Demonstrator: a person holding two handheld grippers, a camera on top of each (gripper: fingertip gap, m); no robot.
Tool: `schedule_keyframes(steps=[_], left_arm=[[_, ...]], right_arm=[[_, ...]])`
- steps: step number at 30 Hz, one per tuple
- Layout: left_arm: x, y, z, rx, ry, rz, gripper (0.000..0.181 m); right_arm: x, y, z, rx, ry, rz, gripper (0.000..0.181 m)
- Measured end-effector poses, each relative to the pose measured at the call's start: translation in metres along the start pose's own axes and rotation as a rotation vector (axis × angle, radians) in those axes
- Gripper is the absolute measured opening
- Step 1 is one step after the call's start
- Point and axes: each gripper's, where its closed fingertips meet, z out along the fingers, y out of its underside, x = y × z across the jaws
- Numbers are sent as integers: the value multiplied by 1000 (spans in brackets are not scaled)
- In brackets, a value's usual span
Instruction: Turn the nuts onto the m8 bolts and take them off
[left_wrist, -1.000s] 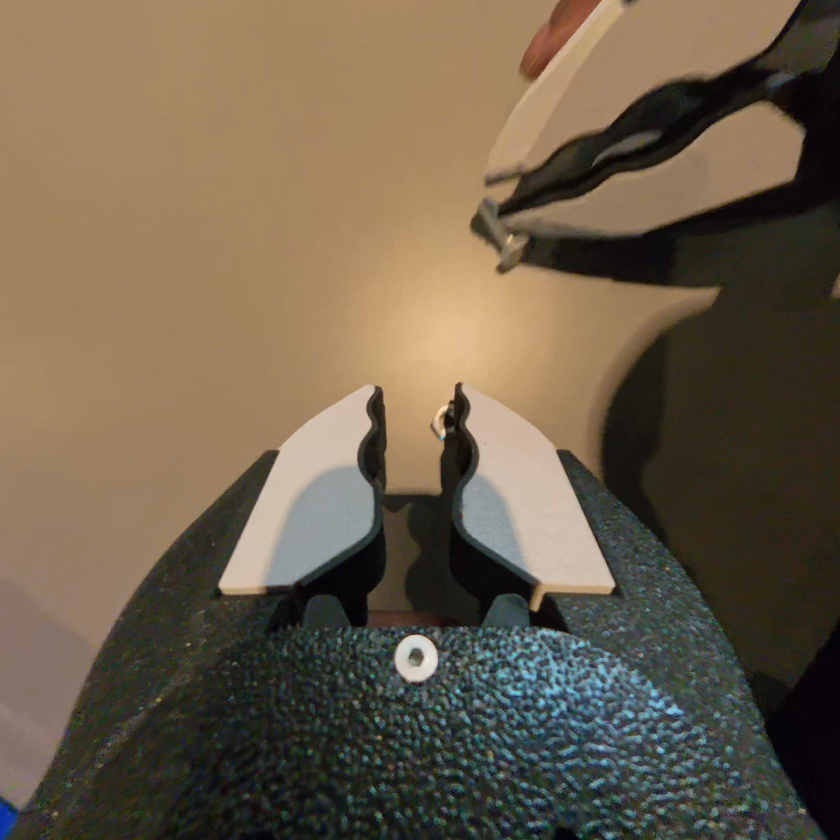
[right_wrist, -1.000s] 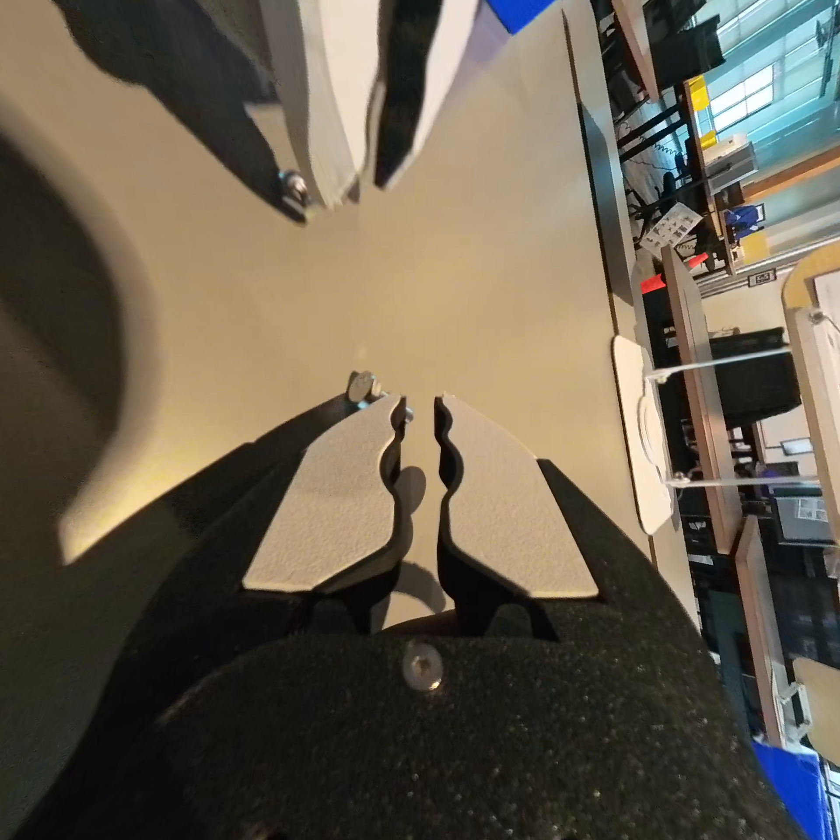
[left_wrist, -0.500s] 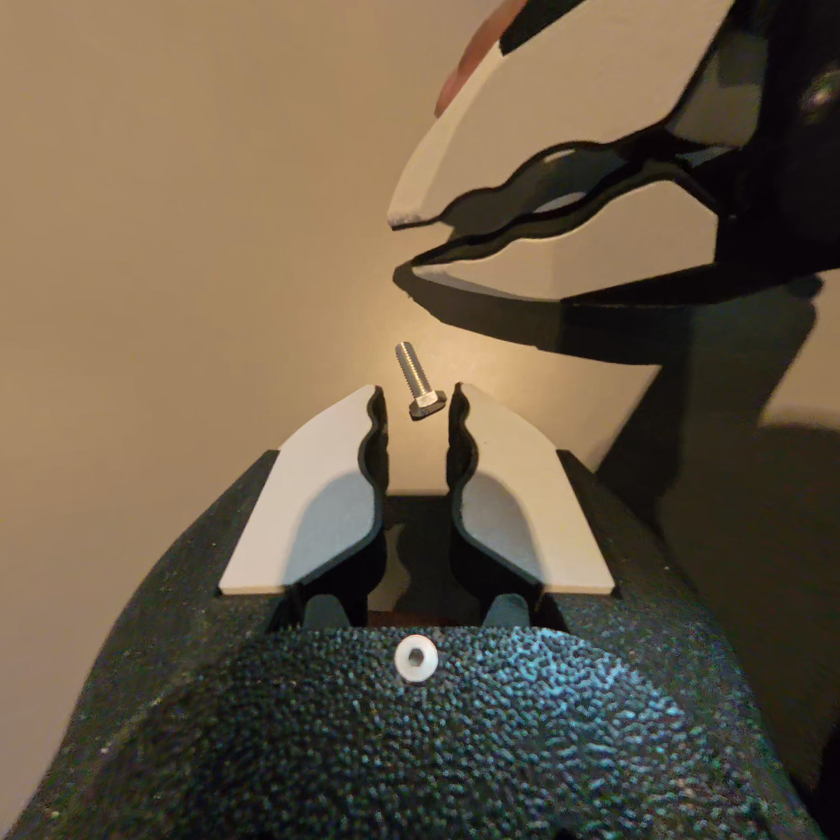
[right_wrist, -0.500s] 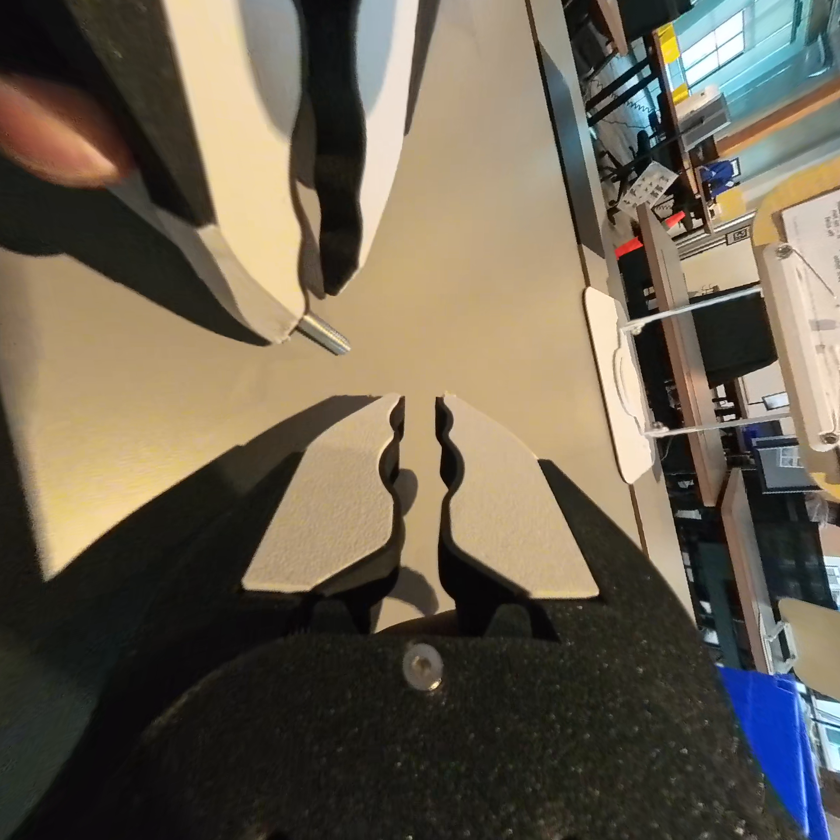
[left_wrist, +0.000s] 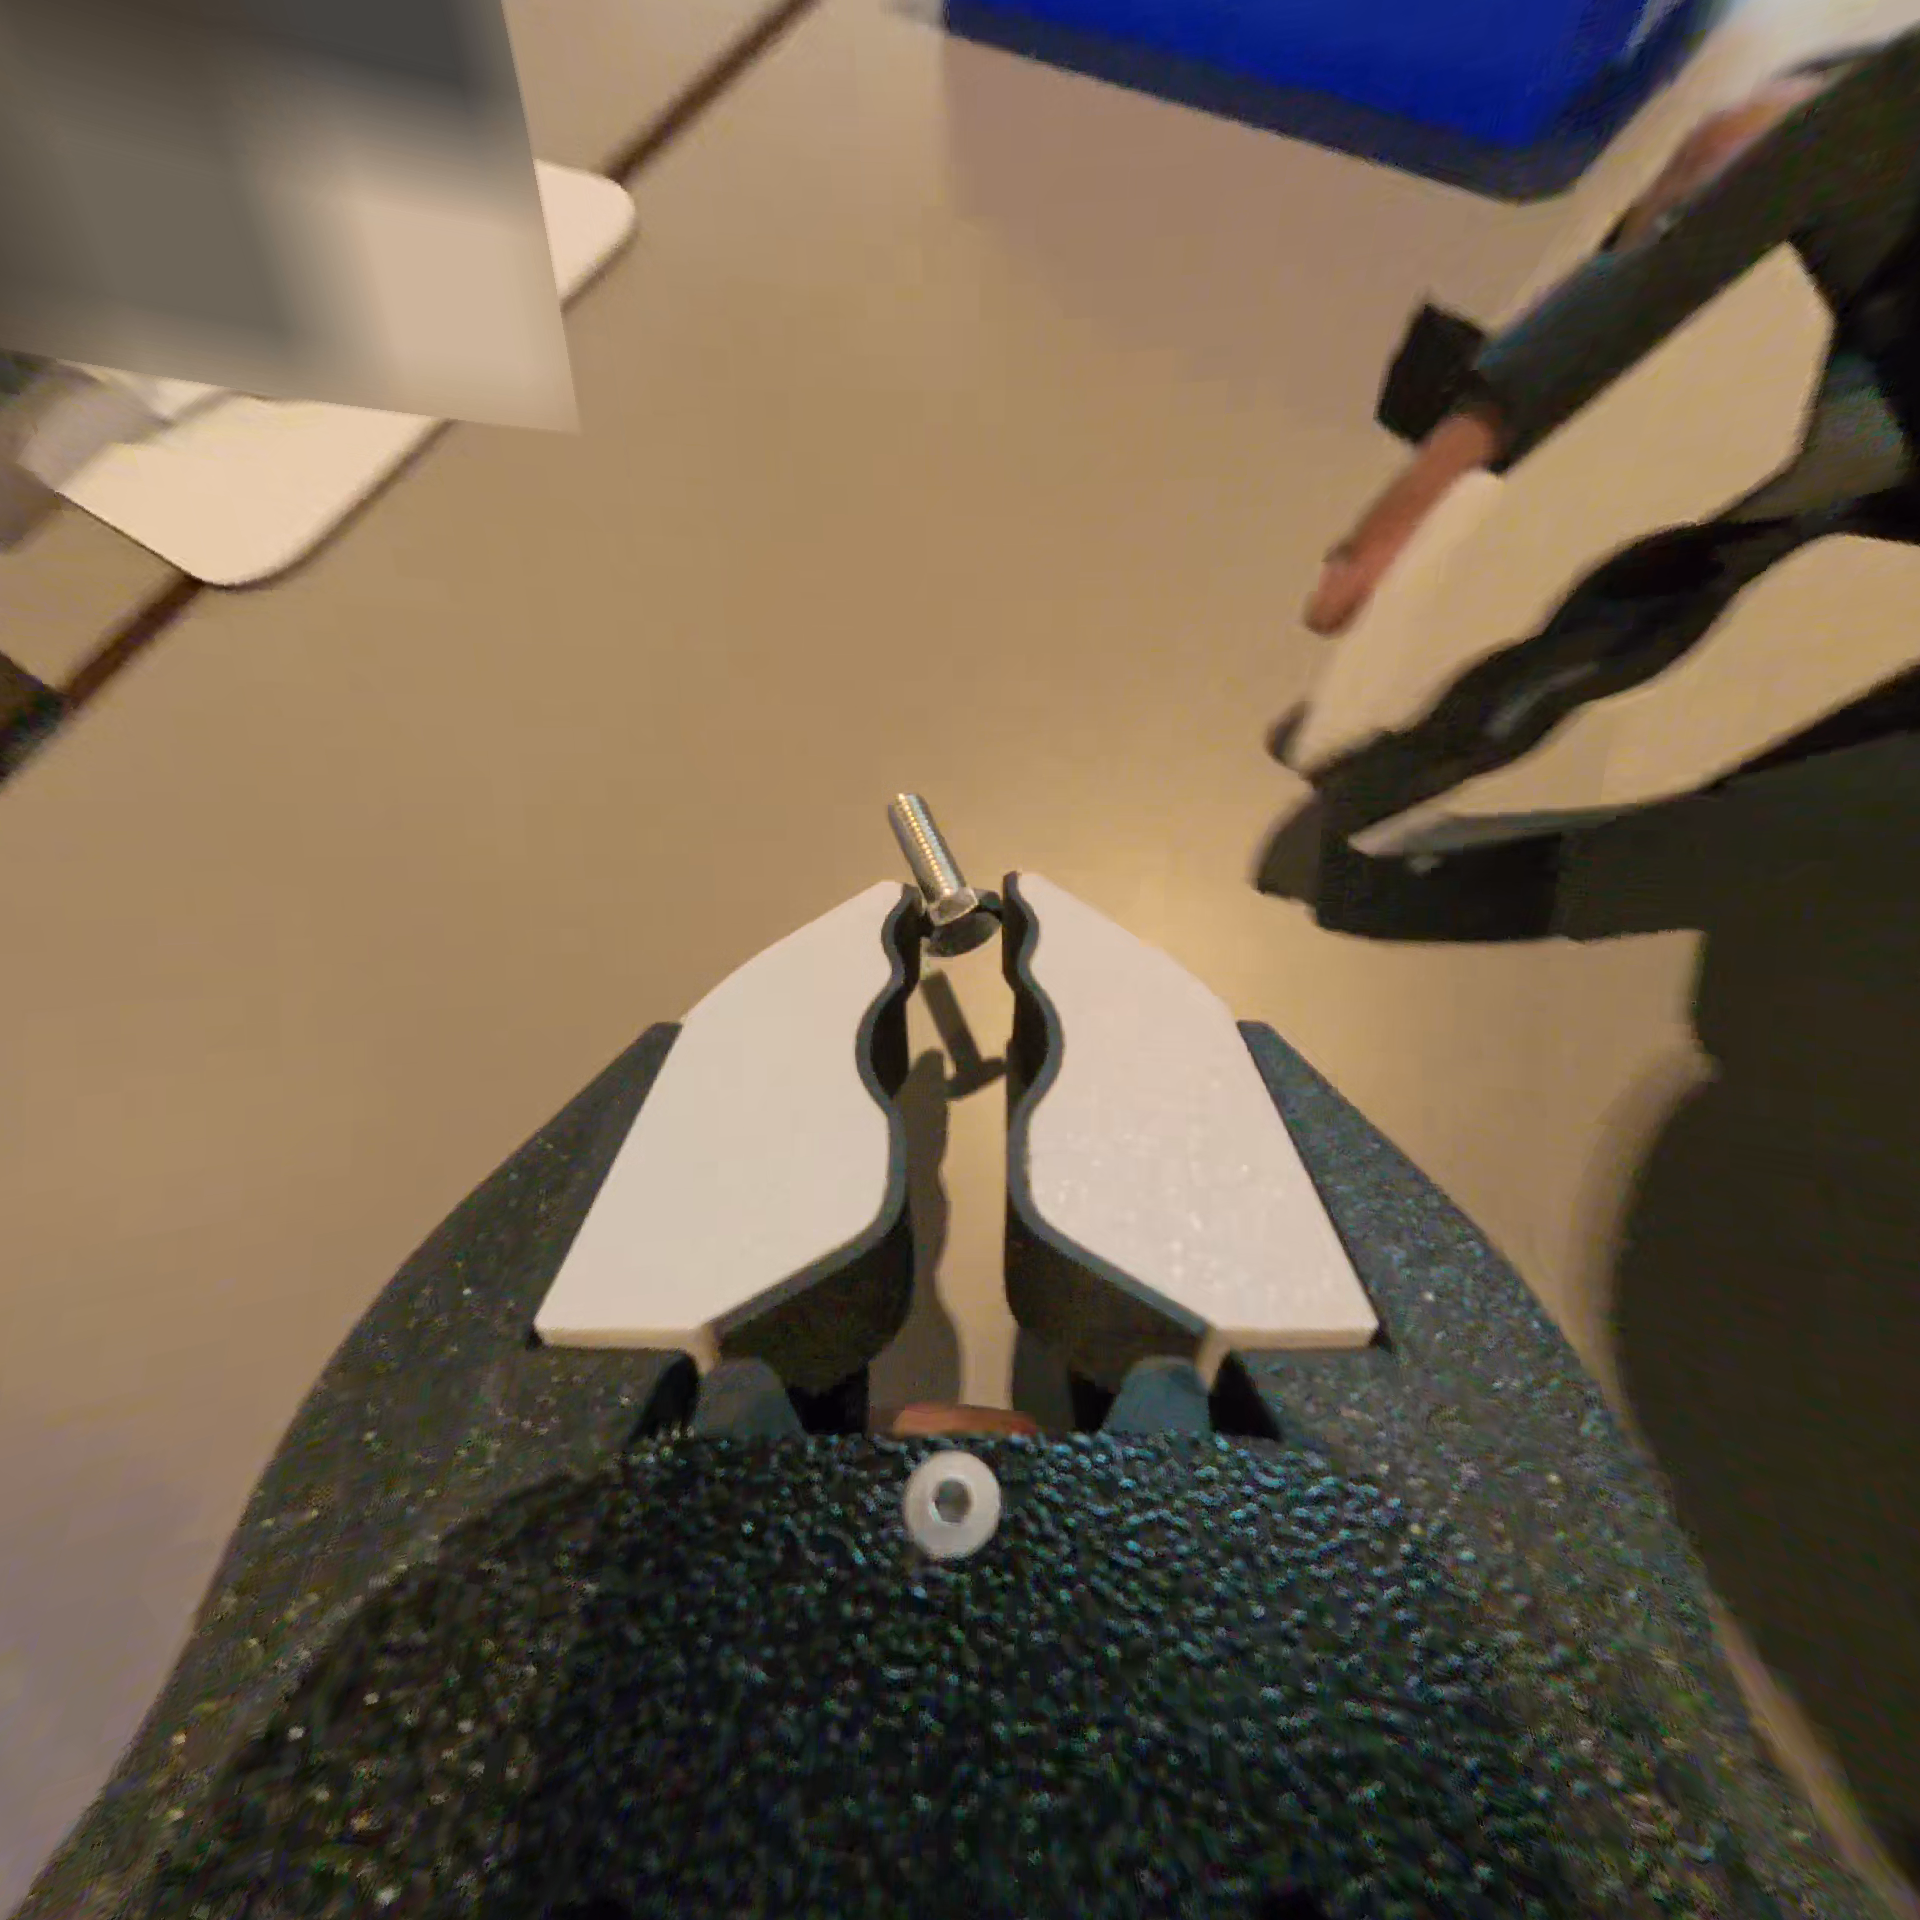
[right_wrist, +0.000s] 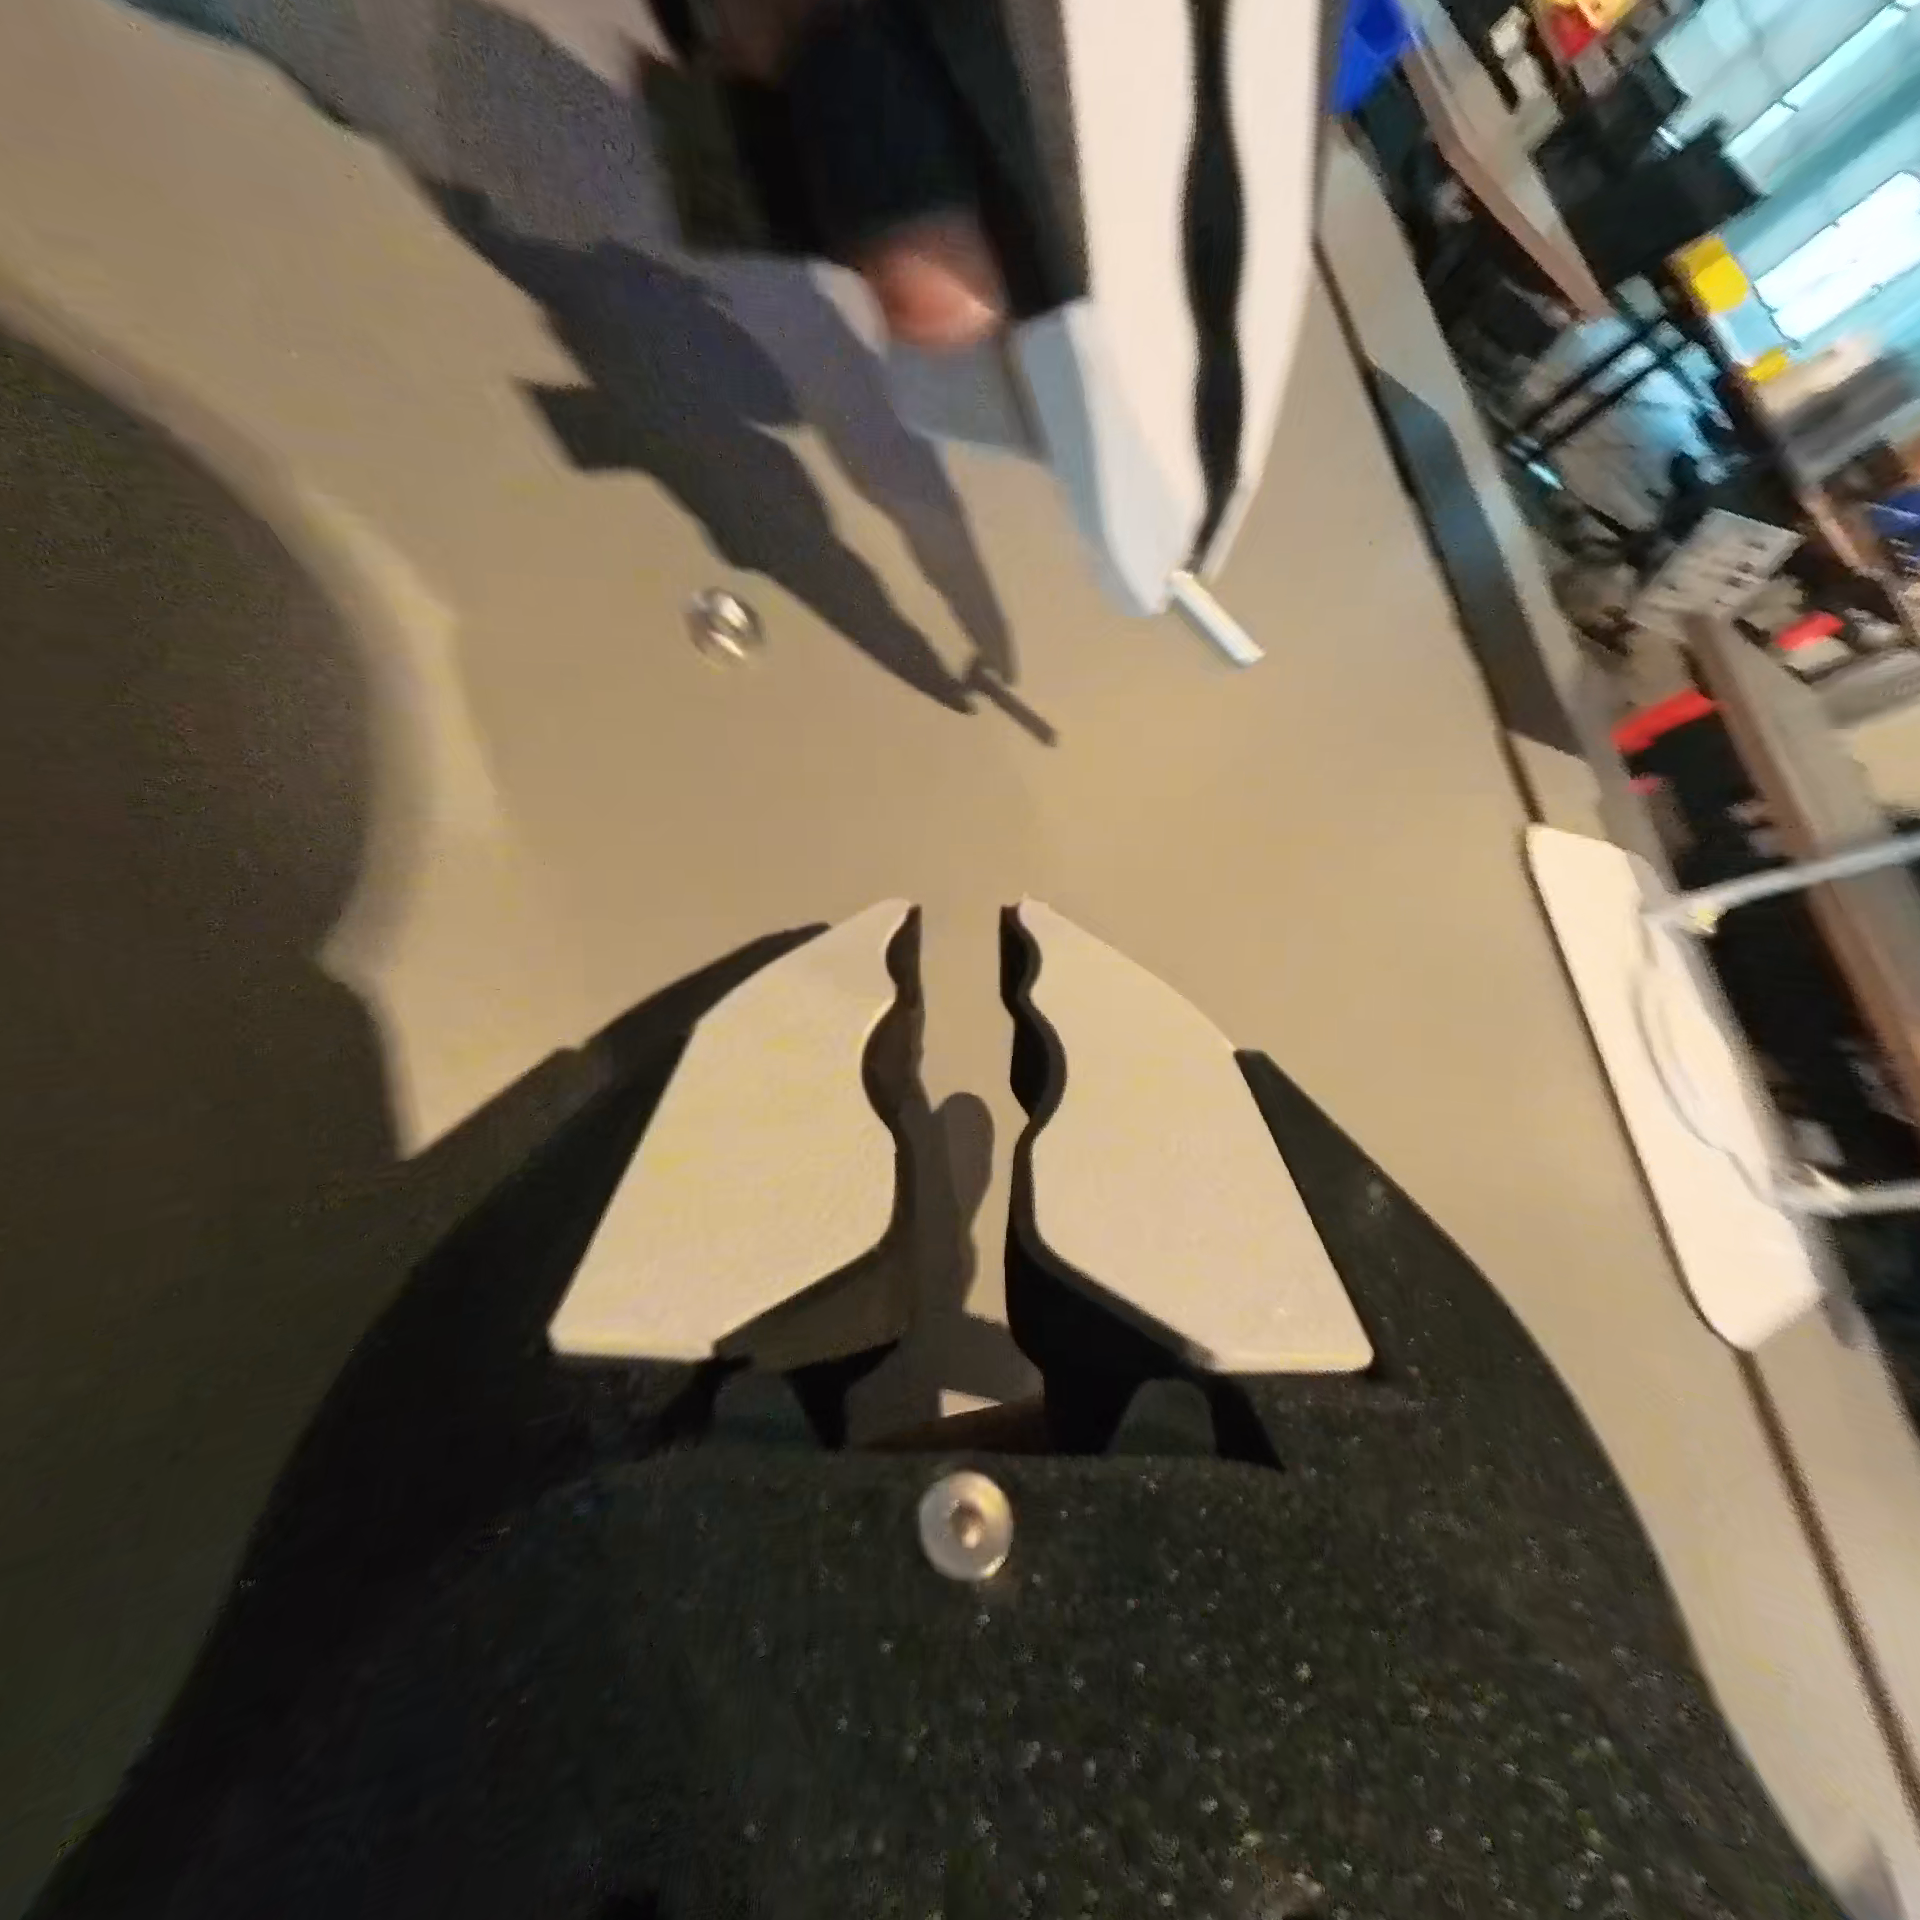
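The left gripper (left_wrist: 951, 902) has its jaws drawn in narrow around the head of a silver bolt (left_wrist: 928, 864), pinched right at the fingertips, with the threaded shaft sticking out forward and leaning a little to the left, up off the beige table (left_wrist: 727, 582). From the other side the same bolt (right_wrist: 1214, 621) shows as a short bright stub poking out past the tips of that gripper (right_wrist: 1195, 561), and its thin shadow lies on the table below. A single nut (right_wrist: 725, 623) lies flat on the tabletop, well apart from the bolt and off to the side of the gripper's shadow. The right gripper (right_wrist: 958, 914) holds nothing; its jaws stand a narrow way apart with bare table showing between them, and in the left view it (left_wrist: 1320, 800) is blurred, over to the right of the bolt and not touching it. A fingertip (left_wrist: 1382, 540) rests along its upper finger. Farther back on the table sits a flat white stand base (left_wrist: 343, 468), and a blue bin (left_wrist: 1351, 73) stands at the far edge. Beyond the table's edge in the right view there are desks and clutter, too blurred to make out.
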Motion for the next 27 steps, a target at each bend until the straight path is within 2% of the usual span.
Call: schedule_keyframes(steps=[4,7,9,12,16,20,27], left_arm=[[-33,-4,-5,137,-32,23,14],[-34,-6,-3,228,-58,28,14],[-32,-2,-2,235,-79,35,14],[-29,0,-5,244,-78,27,14],[-34,-1,-11,252,-87,-2,14],[-37,0,-14,252,-87,-27,14],[-35,0,-14,251,-81,-23,15]], right_arm=[[-22,-27,10,65,-193,16,16],[-34,-36,25,40,-318,-3,19],[-41,-37,35,11,-383,-25,23],[-46,-40,48,-7,-417,-28,23],[-51,-45,57,-22,-463,59,21],[-52,-42,60,-82,-507,133,17],[-54,-40,59,-175,-553,143,14]])
